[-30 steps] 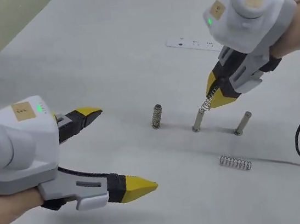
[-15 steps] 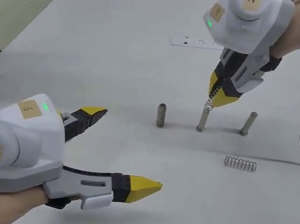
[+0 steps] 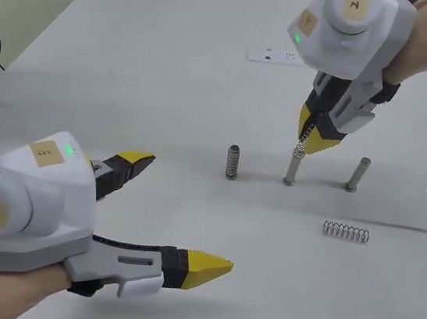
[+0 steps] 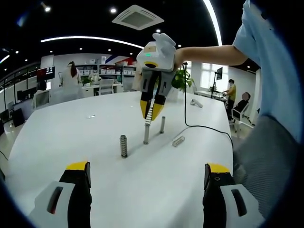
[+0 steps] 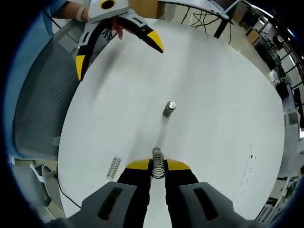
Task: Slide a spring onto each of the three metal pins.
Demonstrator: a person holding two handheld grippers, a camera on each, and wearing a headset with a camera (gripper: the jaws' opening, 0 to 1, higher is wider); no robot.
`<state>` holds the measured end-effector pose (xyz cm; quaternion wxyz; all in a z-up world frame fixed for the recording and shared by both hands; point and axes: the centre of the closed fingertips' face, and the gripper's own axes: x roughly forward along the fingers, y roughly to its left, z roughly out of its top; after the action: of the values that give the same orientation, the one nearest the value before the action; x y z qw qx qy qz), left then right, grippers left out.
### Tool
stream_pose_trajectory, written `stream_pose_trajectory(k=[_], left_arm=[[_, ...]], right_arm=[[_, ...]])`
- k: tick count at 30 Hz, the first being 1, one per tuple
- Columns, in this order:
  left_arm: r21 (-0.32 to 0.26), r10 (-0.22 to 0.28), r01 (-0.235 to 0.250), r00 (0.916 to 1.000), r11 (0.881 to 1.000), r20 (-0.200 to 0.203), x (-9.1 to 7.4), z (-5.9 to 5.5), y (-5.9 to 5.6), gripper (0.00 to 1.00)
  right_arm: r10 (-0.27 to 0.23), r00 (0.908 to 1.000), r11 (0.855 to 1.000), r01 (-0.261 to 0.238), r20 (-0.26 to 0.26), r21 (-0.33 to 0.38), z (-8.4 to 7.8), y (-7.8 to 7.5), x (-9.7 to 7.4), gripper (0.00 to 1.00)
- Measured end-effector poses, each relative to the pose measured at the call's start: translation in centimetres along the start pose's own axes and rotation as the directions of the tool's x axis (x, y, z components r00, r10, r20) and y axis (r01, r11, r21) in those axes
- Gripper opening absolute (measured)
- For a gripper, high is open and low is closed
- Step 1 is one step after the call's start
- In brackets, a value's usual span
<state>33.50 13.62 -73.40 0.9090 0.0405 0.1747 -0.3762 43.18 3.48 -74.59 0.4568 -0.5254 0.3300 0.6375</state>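
Holding spring (image 3: 300,147) still atop middle pin (image 3: 292,171), right tongs (image 3: 317,138) clamped; left tongs (image 3: 189,211) wide open.

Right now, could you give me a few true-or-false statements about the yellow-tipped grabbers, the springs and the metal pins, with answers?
1. The right gripper pinches a small coiled metal spring right over the middle upright metal pin. True.
2. All three pins already wear springs. False: the left pin wears one, and the right pin is bare.
3. The left gripper holds a spring. False: its jaws stand wide open and empty.
4. A loose spring lies flat on the white table. True.
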Motion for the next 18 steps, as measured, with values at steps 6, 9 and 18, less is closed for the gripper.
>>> stream_pose_trajectory(k=[6, 9, 18], left_arm=[[-0.004, 0.002, -0.002, 1.0, 1.0, 0.0, 0.0, 0.0, 0.1, 0.97], [-0.004, 0.004, -0.004, 1.0, 1.0, -0.002, -0.1, -0.1, 0.1, 0.97], [-0.012, 0.006, -0.006, 1.0, 1.0, -0.005, -0.1, -0.2, 0.3, 0.96]], right_arm=[[0.011, 0.9999, 1.0, -0.011, -0.007, -0.004, -0.1, -0.1, 0.6, 0.08], [0.018, 0.9998, 1.0, -0.018, -0.007, -0.002, 0.0, -0.1, 1.1, 0.08], [0.038, 0.999, 0.999, -0.038, -0.023, -0.012, 0.0, 0.0, 2.0, 0.08]])
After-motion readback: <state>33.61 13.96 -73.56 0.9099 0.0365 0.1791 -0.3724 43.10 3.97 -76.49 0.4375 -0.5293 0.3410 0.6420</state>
